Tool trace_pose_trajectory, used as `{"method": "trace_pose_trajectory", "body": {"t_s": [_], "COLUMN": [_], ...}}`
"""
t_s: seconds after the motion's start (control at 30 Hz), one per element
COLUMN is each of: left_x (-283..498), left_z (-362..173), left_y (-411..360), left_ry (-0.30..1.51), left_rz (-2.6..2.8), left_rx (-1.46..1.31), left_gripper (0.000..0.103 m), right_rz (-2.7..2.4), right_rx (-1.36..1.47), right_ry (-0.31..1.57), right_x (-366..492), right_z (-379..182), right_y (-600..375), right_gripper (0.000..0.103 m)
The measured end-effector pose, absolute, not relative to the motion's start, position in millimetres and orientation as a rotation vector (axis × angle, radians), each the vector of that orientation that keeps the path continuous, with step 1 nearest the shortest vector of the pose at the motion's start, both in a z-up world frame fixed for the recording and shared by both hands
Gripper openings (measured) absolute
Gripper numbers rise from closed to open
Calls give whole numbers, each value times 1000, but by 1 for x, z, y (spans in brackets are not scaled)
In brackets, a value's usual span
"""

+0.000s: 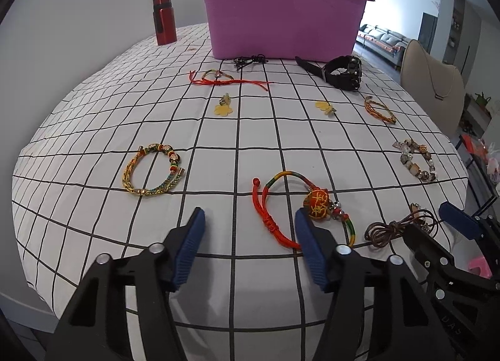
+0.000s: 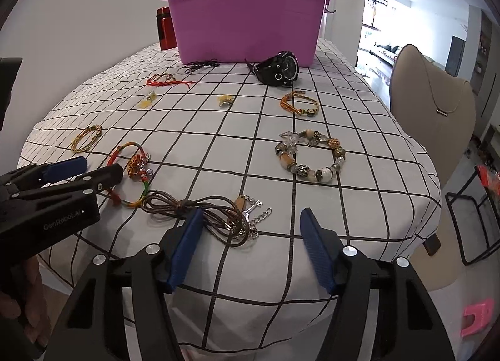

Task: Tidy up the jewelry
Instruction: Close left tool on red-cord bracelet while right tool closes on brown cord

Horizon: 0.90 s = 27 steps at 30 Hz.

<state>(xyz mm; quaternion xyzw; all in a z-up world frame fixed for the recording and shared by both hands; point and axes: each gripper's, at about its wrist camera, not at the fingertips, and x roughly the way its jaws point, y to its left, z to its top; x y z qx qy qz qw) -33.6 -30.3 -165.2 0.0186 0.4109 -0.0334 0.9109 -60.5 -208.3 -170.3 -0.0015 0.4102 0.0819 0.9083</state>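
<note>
Bracelets [image 1: 154, 170] and watch [image 1: 340, 72] lie before the tub [image 1: 281, 17].

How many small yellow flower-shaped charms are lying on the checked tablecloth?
2. One small yellow flower-shaped charm lies below the red string bracelet; the other lies below the black wristwatch. Others may be hidden inside the purple plastic tub.

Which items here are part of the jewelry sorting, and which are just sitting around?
Part of the job:
purple tub
black watch
beaded bracelet
brown cord necklace
red cord bracelet
gold braided bracelet
orange braided bracelet
red string bracelet
two yellow clips

Just lying about:
red bottle
beige chair
</note>
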Motion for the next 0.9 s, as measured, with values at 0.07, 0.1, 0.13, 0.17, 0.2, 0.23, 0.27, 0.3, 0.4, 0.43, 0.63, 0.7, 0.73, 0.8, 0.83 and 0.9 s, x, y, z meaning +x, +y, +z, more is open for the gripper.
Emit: {"method": "trace_pose_trajectory", "body": {"t_s": [0.07, 0.1, 0.13, 0.17, 0.2, 0.23, 0.27, 0.3, 0.4, 0.43, 0.63, 0.7, 0.73, 0.8, 0.83, 0.9], "left_x": [-34, -34, -35, -35, -36, -36, -36, -36, -36, -35, -35, -36, -38, -38, -39, -39], "left_z": [-165, -165, -165, -165, -165, -164, -164, -164, -163, -164, -164, -163, -163, -162, -162, -161], "left_y": [-31, -32, -34, -35, -36, -37, -37, -38, -37, -37, -35, -33, -33, -31, -30, -28], "left_ry": [842, 840, 837, 833, 830, 829, 829, 828, 830, 831, 833, 834, 834, 839, 842, 847], "left_rz": [-76, -78, -81, -84, -87, -94, -97, -102, -111, -114, -122, -119, -116, -114, -114, -113], "left_rx": [42, 44, 46, 50, 52, 53, 54, 54, 50, 48, 39, 30, 30, 27, 23, 22], "left_gripper": [47, 43, 40, 39, 36, 34, 33, 30, 19, 13, 8, 6, 6, 6, 6, 6], "right_rz": [178, 182, 189, 194, 202, 210, 213, 218, 228, 230, 231, 226, 223, 220, 218, 216], "right_rx": [-6, -10, -16, -21, -29, -34, -37, -42, -49, -51, -42, -34, -30, -19, -14, -6], "right_ry": [842, 840, 837, 835, 834, 834, 834, 833, 832, 831, 827, 824, 823, 823, 823, 820], "right_x": [-61, -61, -61, -62, -62, -62, -62, -63, -64, -64, -67, -68, -68, -68, -68, -68], "right_z": [-170, -169, -169, -168, -168, -167, -167, -167, -166, -166, -166, -165, -165, -163, -162, -159], "right_y": [-207, -206, -205, -203, -201, -199, -198, -195, -193, -193, -194, -195, -196, -198, -198, -199], "right_gripper": [55, 50, 47, 42, 37, 34, 29, 25, 13, 11, 10, 10, 10, 10, 10, 10]}}
